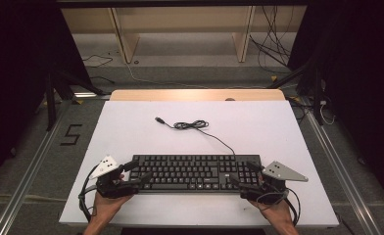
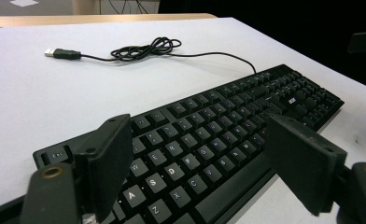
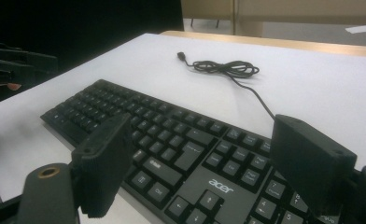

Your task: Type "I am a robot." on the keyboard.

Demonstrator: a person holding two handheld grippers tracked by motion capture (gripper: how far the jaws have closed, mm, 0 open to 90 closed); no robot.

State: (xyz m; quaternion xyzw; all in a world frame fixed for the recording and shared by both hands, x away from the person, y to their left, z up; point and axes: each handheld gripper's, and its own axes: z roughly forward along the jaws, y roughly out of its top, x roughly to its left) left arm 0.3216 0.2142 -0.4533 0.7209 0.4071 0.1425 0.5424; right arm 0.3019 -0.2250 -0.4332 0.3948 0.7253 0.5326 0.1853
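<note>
A flat white table top (image 1: 131, 127) sits in a dark room, with a grey floor around it and pale wooden shelves (image 1: 180, 29) at the far end. At the near edge two hands hold two black grippers. The left gripper (image 1: 135, 172) is at the left end of a keyboard (image 1: 190, 172), and its jaws are spread wide open with nothing between them but the keyboard's end. One jaw is over the far left corner and one is by the near edge. The right gripper (image 1: 245, 174) is at the right end, and its jaws are wide open the same way, one on each side of the number keys. Each gripper has a grey three-cornered plate on top.

The keyboard is long, flat and black, made of hard plastic with rows of little square keys and white letters. It lies straight across the near part of the table. In the right gripper view a small silver word is printed on it (image 3: 221, 185).

A thin black cable (image 1: 219, 139) runs from the keyboard's far edge toward the middle of the table. It makes a loose tangled bundle (image 1: 190, 125) there, and ends in a small plug (image 1: 158, 119) lying flat to the far left
</note>
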